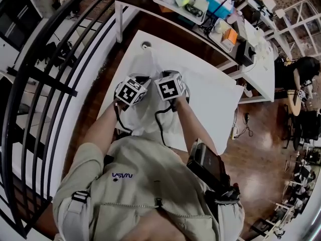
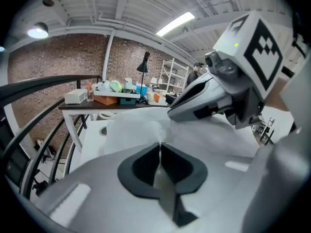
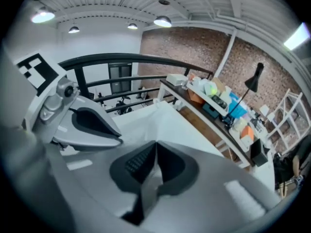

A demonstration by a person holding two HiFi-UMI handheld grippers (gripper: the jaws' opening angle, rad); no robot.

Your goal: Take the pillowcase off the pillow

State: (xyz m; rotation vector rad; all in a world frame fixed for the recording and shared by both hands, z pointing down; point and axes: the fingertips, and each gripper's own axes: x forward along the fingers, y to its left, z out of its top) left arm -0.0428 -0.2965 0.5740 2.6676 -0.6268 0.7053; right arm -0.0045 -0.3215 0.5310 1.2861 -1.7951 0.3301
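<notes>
A white pillow in its white pillowcase (image 1: 145, 67) lies lengthwise on the white table (image 1: 215, 99). Both grippers sit side by side at its near end, with their marker cubes uppermost. The left gripper (image 1: 138, 81) is shut, and in the left gripper view (image 2: 160, 147) a thin fold of the pillowcase (image 2: 141, 130) is pinched between its dark pads. The right gripper (image 1: 168, 76) is also shut; in the right gripper view (image 3: 156, 147) pale cloth (image 3: 160, 123) runs between its pads. Each gripper shows in the other's view, close alongside.
A black curved railing (image 1: 45, 84) runs along the left of the table. Beyond the table's far end stands a second table (image 1: 200, 9) crowded with trays, boxes and a black lamp (image 2: 144, 64). A person (image 1: 301, 74) sits at the far right over wooden floor.
</notes>
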